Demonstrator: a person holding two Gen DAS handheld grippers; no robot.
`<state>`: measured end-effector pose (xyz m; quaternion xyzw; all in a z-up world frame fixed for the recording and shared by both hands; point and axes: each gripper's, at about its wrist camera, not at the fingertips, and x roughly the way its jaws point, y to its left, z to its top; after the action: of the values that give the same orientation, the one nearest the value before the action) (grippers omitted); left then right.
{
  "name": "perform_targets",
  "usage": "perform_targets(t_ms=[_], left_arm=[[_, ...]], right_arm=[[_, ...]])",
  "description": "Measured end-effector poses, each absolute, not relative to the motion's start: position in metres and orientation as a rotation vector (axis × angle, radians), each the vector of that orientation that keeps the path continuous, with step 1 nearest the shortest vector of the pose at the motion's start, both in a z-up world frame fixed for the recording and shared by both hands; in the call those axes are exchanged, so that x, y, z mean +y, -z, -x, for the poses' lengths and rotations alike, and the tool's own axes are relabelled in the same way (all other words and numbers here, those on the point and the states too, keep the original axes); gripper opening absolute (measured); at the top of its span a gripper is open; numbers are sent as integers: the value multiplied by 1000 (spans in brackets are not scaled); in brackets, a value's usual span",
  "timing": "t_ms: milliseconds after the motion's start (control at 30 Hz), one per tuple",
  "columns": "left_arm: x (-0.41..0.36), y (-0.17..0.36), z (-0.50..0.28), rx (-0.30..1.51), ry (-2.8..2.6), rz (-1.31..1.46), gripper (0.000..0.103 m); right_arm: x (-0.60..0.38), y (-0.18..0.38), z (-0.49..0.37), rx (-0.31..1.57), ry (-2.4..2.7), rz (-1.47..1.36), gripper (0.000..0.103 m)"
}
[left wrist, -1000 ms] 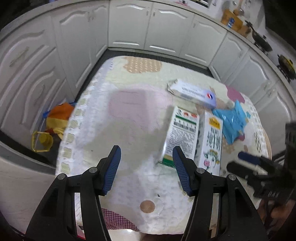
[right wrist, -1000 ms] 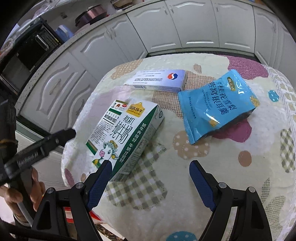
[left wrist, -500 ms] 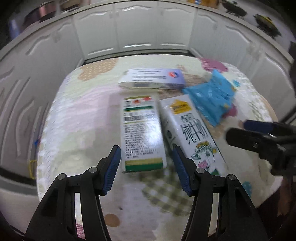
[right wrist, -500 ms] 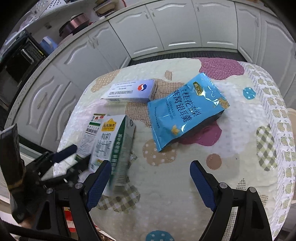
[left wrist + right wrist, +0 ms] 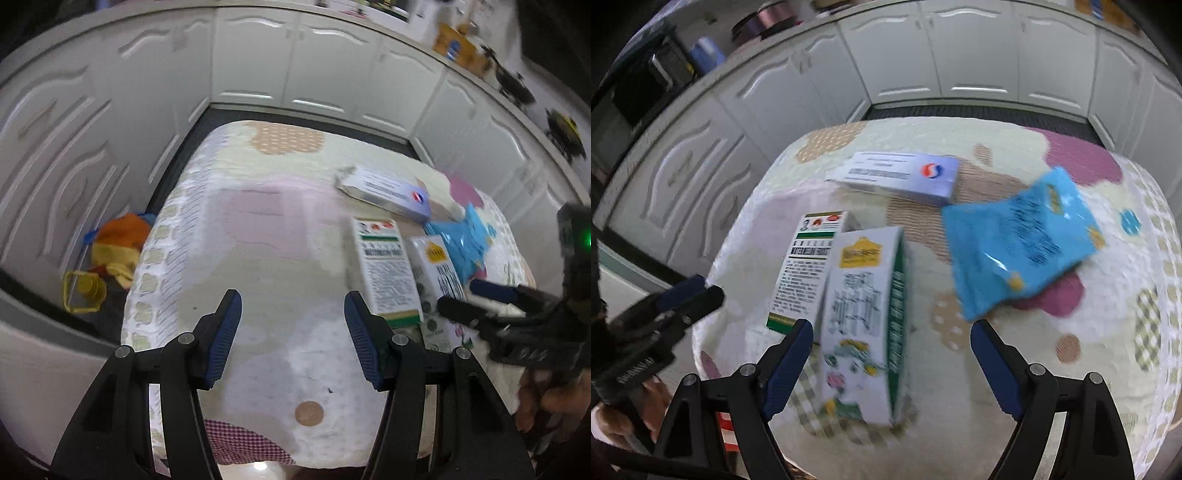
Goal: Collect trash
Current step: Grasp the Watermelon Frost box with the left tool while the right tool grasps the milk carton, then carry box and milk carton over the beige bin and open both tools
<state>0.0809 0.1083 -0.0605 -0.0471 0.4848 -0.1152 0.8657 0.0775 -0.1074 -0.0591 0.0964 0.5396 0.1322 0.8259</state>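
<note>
jaws of both grippers are standing apart, empty; right gripper [image 5: 892,349] is straddling the white-and-green milk carton [image 5: 864,317] at the quilted table's [image 5: 1108,369] near edge, probably for pickup; left gripper [image 5: 291,336] is hovering.

The right gripper [image 5: 892,349] hangs with its jaws spread wide over the milk carton [image 5: 864,317], which lies on the patterned tablecloth [image 5: 1108,332]. A blue snack bag [image 5: 1019,251] lies just right of the carton, and a white and purple box [image 5: 897,177] sits beyond both. The left gripper [image 5: 694,295] reaches in near the carton's left side, its jaws close together
</note>
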Motion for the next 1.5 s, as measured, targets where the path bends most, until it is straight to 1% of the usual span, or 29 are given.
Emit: perform_targets(t_ms=[67, 100, 167, 200, 333, 433, 600, 667, 700, 767, 800, 833, 1000, 1167, 1333, 1500], left_arm=[[114, 63, -83, 1024, 241, 160, 57], [115, 63, -84, 1028, 247, 184, 57], [113, 66, -88, 1040, 264, 230, 61], [110, 67, -90, 1042, 273, 247, 65], [83, 68, -101, 1050, 330, 276, 68], [60, 71, -109, 1061, 341, 241, 69], [17, 89, -119, 1077, 302, 93, 69], [8, 100, -124, 1095, 272, 47, 69], [6, 106, -125, 1101, 256, 38, 68], [4, 107, -122, 1065, 247, 16, 66], [4, 107, -121, 1073, 248, 10, 52], [5, 106, -118, 1076, 253, 12, 51], [13, 89, -100, 1049, 277, 38, 50], [-5, 59, -76, 980, 323, 11, 50], [-42, 37, -60, 937, 391, -17, 50], [-92, 27, -49, 917, 463, -62, 50]], right_arm=[[-96, 68, -84, 1160, -294, -148, 85], [-96, 71, -86, 1161, -300, -146, 79], [-109, 70, -82, 1138, -309, -216, 52], [-114, 68, -78, 1133, -302, -218, 53], [-142, 60, -55, 1106, -295, -228, 52], [-159, 59, -40, 1103, -275, -232, 52], [-166, 69, -34, 1163, -261, -201, 53], [-165, 75, -35, 1174, -254, -203, 58], [-163, 78, -34, 1172, -254, -208, 60], [-160, 82, -36, 1156, -272, -209, 58], [-160, 84, -35, 1149, -271, -208, 52], [-161, 83, -33, 1140, -279, -218, 51], [-171, 64, -18, 1082, -333, -254, 51], [-192, 40, -4, 1012, -332, -280, 51], [-226, 29, 11, 969, -266, -292, 51], [-274, 19, 30, 934, -171, -320, 51]])
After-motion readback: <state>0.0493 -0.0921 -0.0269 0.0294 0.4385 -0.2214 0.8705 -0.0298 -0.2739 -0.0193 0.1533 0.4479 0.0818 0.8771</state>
